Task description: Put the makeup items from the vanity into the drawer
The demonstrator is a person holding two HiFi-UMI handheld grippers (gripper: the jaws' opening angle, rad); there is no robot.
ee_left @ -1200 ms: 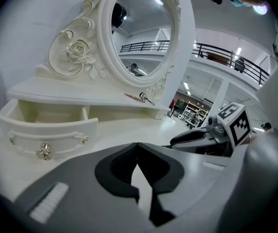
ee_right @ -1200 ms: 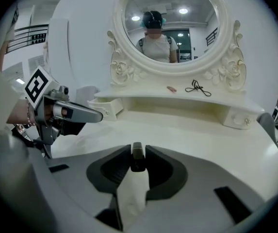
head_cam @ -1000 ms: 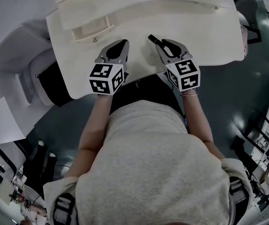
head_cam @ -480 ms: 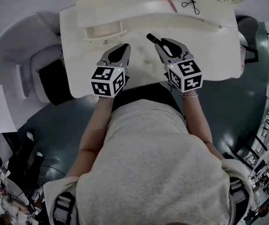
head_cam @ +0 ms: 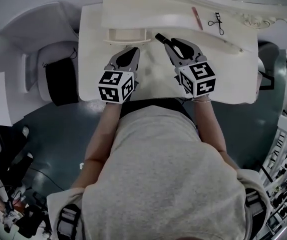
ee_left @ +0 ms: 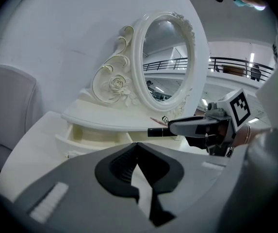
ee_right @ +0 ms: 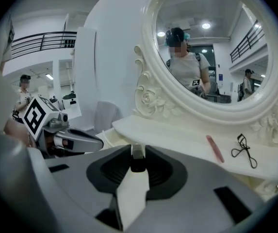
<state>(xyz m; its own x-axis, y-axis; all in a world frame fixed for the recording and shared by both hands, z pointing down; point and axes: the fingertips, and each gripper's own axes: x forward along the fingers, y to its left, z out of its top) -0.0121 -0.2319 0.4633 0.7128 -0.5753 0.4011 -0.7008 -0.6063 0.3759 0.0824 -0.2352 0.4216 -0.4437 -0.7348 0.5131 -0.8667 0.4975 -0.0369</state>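
My right gripper is shut on a black makeup tube, whose end sticks out past the jaws over the white vanity top. In the right gripper view the tube sits pinched between the pads. The small drawer stands open just left of the tube's tip; the open drawer also shows in the left gripper view. My left gripper is shut and empty, hovering below the drawer. A pink pencil and an eyelash curler lie on the raised shelf at the right.
An ornate oval mirror rises behind the shelf. A white chair with a black cushion stands left of the vanity. The person's torso fills the lower head view. Dark floor surrounds the furniture.
The view has swung, so the vanity sits further right and lower. The tube's tip is now closer to the open drawer. Both grippers keep their jaw states.
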